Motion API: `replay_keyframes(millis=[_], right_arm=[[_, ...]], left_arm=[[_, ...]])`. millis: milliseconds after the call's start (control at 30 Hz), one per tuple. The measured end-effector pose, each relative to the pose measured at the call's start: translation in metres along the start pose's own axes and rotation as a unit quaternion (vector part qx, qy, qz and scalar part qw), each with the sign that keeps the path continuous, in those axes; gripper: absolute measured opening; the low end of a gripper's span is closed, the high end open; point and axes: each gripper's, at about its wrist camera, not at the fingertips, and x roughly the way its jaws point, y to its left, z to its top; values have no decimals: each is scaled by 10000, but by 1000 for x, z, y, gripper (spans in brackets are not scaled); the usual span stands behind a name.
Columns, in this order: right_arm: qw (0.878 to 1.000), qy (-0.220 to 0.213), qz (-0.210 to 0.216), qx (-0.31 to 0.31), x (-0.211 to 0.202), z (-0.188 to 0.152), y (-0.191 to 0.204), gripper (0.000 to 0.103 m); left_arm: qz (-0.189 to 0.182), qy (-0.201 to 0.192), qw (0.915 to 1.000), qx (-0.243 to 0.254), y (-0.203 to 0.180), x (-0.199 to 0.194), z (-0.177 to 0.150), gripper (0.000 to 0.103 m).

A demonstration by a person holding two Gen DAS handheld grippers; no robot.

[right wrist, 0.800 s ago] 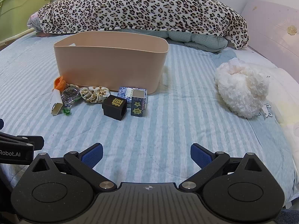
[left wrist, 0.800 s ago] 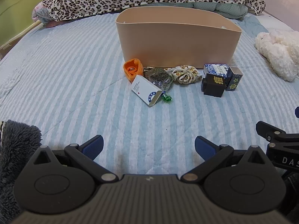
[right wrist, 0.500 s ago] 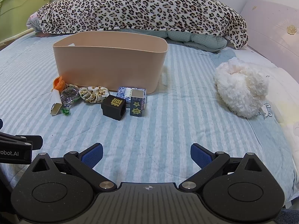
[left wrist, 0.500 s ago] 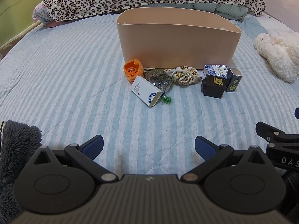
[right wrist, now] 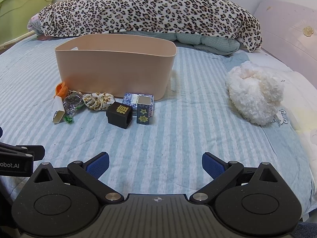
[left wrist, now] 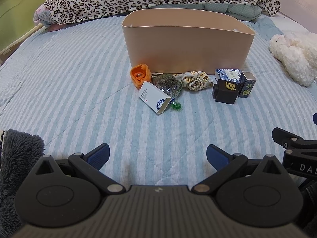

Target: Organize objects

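A beige bin (left wrist: pixel 188 41) (right wrist: pixel 116 69) stands on the striped bed. In front of it lie an orange pouch (left wrist: pixel 139 75), a white box (left wrist: pixel 154 97) (right wrist: pixel 57 110), a foil packet (left wrist: pixel 168 84), a green candy (left wrist: pixel 176 105), a leopard scrunchie (left wrist: pixel 196 80) (right wrist: pixel 99 100), a black cube (left wrist: pixel 225 90) (right wrist: pixel 119 115), a blue-white box (left wrist: pixel 227 74) and a small dark star box (left wrist: pixel 246 87) (right wrist: pixel 144 113). My left gripper (left wrist: pixel 158 155) and right gripper (right wrist: pixel 155 163) are both open and empty, low over the bed, well short of the objects.
A white fluffy toy (right wrist: pixel 255 99) (left wrist: pixel 293 59) lies to the right. A leopard blanket (right wrist: pixel 148 13) is heaped behind the bin. A grey fuzzy fabric (left wrist: pixel 17 158) is at my left gripper's left. A green cabinet (right wrist: pixel 21 8) stands far left.
The right gripper has drifted slightly closer to the objects; the left gripper is almost still. Nothing was grasped or moved.
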Motion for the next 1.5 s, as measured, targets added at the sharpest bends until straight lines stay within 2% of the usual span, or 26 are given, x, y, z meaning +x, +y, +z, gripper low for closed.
replay_keyframes(millis=[500, 767, 1000, 1200, 1333, 1500], right_arm=[[10000, -22, -12, 13, -3, 4, 1, 101], [9997, -11, -61, -255, 1, 12, 2, 101], [9990, 77, 108, -425, 10, 28, -3, 101], [9990, 126, 98, -407, 29, 52, -16, 101], [9992, 193, 314, -145, 49, 67, -30, 101], [9991, 257, 196, -282, 77, 80, -35, 100]], left_arm=[[52, -44, 10000, -55, 1, -3, 7, 103], [242, -163, 9995, -80, 7, -7, 25, 103], [338, -140, 9991, -233, 19, -1, 47, 103], [426, -79, 9989, -178, 25, 16, 70, 103], [423, 21, 9989, -182, 28, 30, 85, 103], [408, 88, 9991, -29, 29, 56, 101, 103]])
